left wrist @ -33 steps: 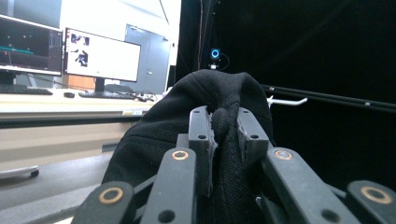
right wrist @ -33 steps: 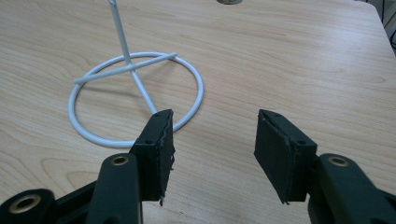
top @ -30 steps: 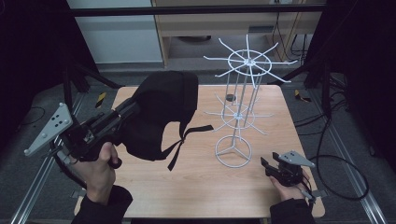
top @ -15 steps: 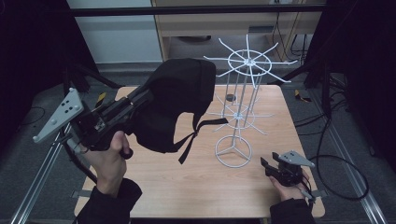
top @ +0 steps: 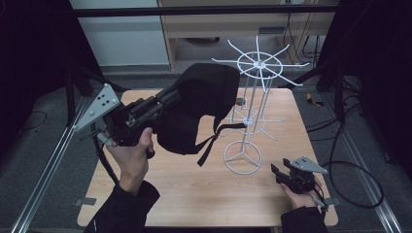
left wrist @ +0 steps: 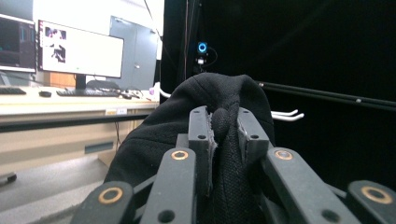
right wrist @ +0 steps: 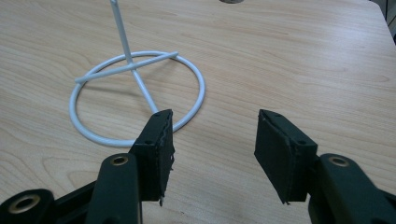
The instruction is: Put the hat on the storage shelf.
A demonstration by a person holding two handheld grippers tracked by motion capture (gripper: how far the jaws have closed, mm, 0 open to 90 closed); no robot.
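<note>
A black cap [top: 199, 109] with dangling straps hangs in the air over the table's left half, its crown close to the top arms of the white wire rack [top: 252, 97]. My left gripper [top: 167, 99] is shut on the cap's fabric; in the left gripper view the cap [left wrist: 219, 107] is bunched between the two pads, with the gripper [left wrist: 224, 128] pointing level. My right gripper [top: 278, 172] rests low near the table's front right, open, with nothing between its fingers. In the right gripper view the gripper [right wrist: 212, 144] faces the rack's ring base [right wrist: 135, 98].
The wooden table [top: 194, 194] carries a small dark round object [top: 239, 101] behind the rack. Metal rails run along both table sides. Cables lie on the floor at the right. A shelf unit stands behind the table.
My left gripper has carried the cap to the right and slightly up, toward the rack's top ring. The right gripper has stayed where it was.
</note>
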